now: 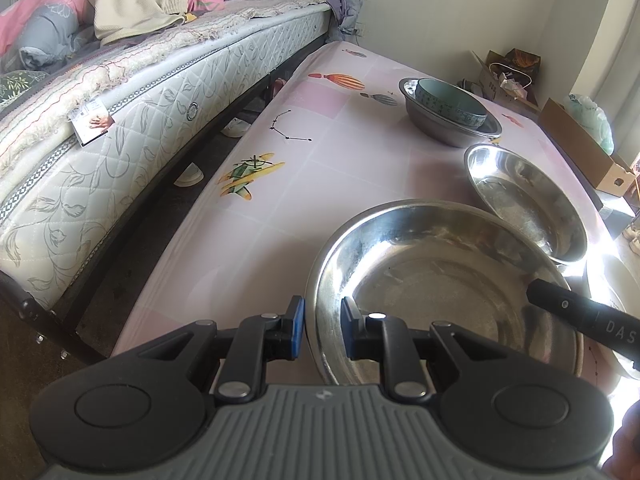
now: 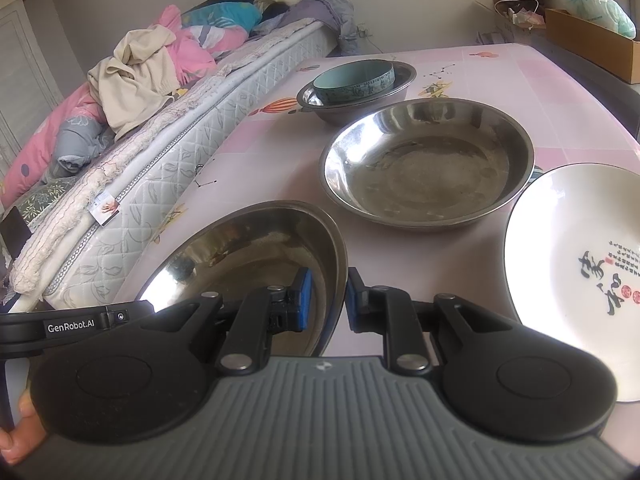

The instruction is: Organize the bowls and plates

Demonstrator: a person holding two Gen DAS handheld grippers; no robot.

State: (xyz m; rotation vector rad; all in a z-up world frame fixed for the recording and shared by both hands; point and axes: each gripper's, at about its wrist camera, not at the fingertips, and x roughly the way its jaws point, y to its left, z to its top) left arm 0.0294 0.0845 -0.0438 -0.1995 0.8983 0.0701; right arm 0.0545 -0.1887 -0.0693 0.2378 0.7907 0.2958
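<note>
Both grippers, left (image 1: 323, 330) and right (image 2: 327, 300), pinch one steel basin's (image 1: 440, 280) rim. One bowl (image 2: 354, 76) seems nested already; another basin (image 2: 428, 168) and plate (image 2: 580, 264) remain.

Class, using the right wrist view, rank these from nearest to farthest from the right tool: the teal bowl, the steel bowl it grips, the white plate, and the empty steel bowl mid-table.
1. Gripped steel bowl: its rim sits between the jaws of the right tool.
2. White plate: just to the right.
3. Empty steel bowl: ahead, mid-table.
4. Teal bowl: farthest, nested in another steel bowl.
</note>
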